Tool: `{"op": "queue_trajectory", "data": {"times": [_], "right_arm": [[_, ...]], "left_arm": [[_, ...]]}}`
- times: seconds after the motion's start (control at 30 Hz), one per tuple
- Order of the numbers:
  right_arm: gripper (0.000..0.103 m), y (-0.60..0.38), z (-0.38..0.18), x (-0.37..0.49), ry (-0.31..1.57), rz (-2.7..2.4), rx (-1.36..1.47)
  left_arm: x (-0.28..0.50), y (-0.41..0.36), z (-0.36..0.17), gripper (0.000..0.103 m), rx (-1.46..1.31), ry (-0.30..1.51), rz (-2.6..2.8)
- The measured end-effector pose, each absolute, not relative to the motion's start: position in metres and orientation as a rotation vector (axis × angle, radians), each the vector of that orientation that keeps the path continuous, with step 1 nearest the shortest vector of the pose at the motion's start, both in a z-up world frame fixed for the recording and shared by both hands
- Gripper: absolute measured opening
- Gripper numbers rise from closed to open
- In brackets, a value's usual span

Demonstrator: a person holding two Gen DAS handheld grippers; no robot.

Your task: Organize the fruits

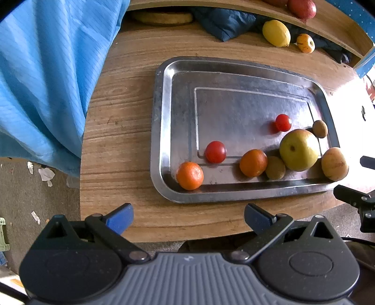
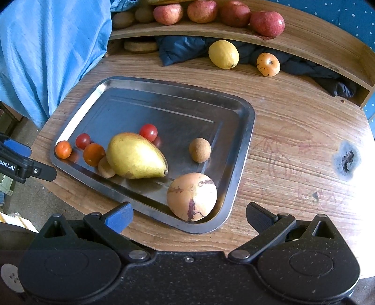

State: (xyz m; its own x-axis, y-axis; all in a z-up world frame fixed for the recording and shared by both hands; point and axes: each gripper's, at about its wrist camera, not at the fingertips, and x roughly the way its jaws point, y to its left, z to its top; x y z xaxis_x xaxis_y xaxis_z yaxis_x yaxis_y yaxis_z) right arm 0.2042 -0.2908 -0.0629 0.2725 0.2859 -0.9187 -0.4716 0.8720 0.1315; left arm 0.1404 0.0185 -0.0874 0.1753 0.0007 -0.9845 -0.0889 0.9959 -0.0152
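Observation:
A steel tray lies on the wooden table. It holds two small oranges, two red tomatoes, a yellow-green pear, small brown fruits and a tan streaked fruit. A lemon and a spotted orange fruit lie on the table behind the tray. My left gripper is open and empty before the tray's near edge. My right gripper is open and empty near the tan fruit.
A wooden shelf at the back carries red apples. Dark cloth lies under it. A blue cloth hangs at the left. The table has a dark burn mark at the right.

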Motion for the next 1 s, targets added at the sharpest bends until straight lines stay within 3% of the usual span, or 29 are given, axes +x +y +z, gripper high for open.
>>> {"op": "queue_trajectory", "data": {"times": [1.0], "right_arm": [[0.102, -0.283, -0.044, 0.227, 1.152, 0.477, -0.15]], "left_arm": [[0.185, 0.026, -0.072, 0.102, -0.041, 1.359, 0.022]]}}
